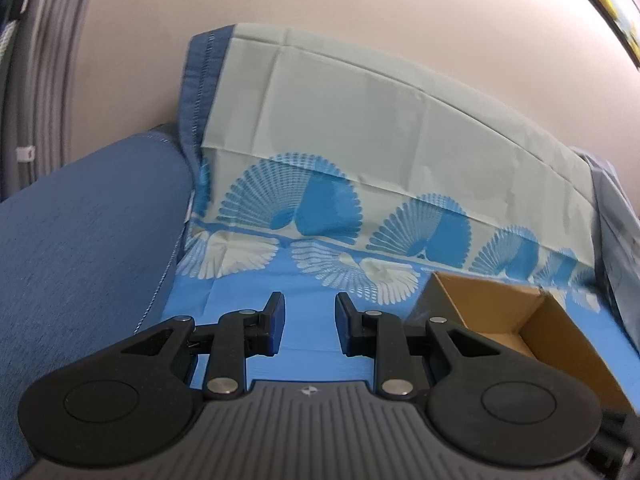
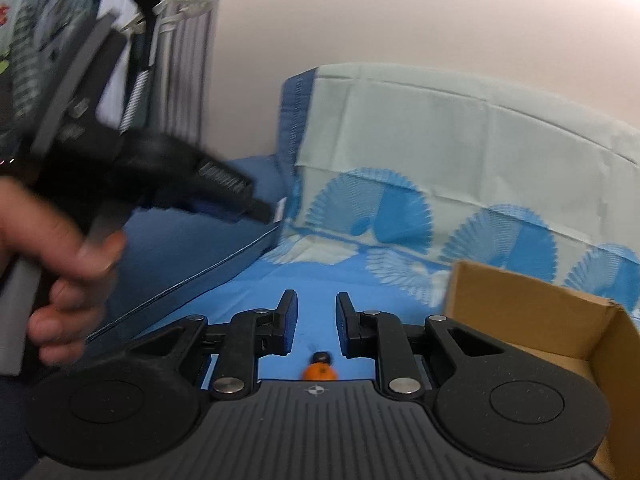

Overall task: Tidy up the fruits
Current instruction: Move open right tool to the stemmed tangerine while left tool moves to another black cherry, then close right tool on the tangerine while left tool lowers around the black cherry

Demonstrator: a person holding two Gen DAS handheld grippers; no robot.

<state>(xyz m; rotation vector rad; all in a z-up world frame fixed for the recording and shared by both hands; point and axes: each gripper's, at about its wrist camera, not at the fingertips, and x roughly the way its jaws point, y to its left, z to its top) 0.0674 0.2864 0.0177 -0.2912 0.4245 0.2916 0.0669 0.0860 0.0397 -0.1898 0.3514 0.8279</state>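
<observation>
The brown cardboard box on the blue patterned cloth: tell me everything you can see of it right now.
The brown cardboard box is open-topped, plain corrugated card with upright walls and a creased rear corner. It rests on the blue fan-patterned cloth, to the right of both grippers in both wrist views. The part of its inside floor that shows holds nothing; its near part is hidden behind the gripper bodies. Neither gripper touches it.

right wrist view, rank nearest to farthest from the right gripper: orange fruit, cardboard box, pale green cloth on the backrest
From the right gripper:
1. orange fruit, just below and behind the fingertips on the blue sheet.
2. cardboard box, off to the right.
3. pale green cloth, draped upright at the back.
</observation>
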